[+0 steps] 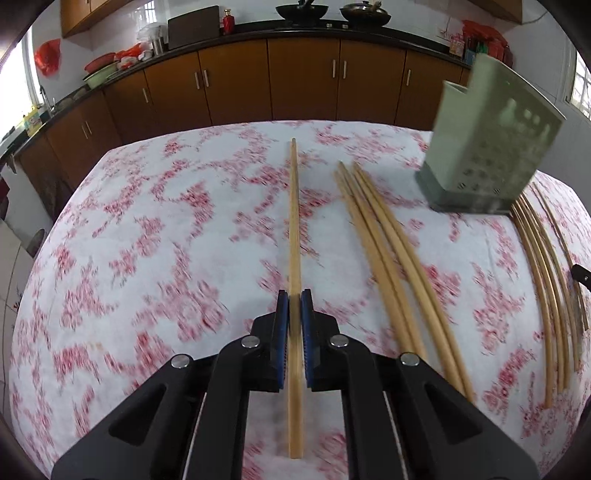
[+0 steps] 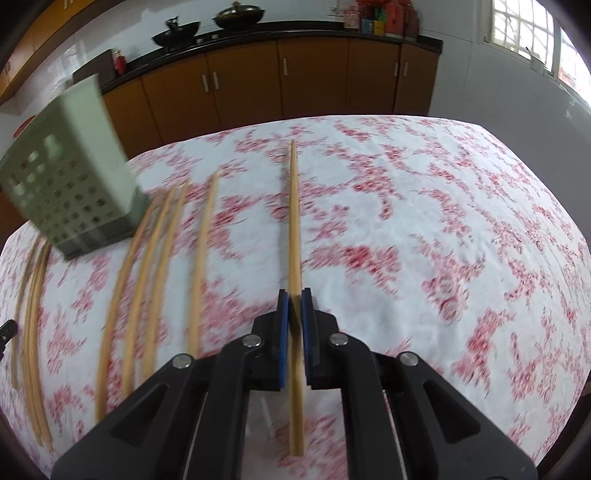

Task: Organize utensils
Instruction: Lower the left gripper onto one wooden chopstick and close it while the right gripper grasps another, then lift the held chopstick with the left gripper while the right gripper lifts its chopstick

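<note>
My left gripper [image 1: 294, 295] is shut on a wooden chopstick [image 1: 294, 221] that points forward above the table. My right gripper [image 2: 294, 294] is shut on another wooden chopstick [image 2: 293, 221], also pointing forward. A pale green perforated utensil holder [image 1: 487, 144] stands on the table at the right of the left wrist view; it shows at the left of the right wrist view [image 2: 70, 184]. Loose chopsticks [image 1: 391, 258] lie on the cloth between the grippers, with more [image 1: 546, 280] beyond the holder. The same ones show in the right wrist view [image 2: 147, 280].
The table [image 1: 147, 240] has a white cloth with red flowers. Brown kitchen cabinets [image 1: 303, 81] with a dark counter run behind it, carrying woks [image 1: 301, 11] and bottles. A window [image 2: 524, 33] is at the far right.
</note>
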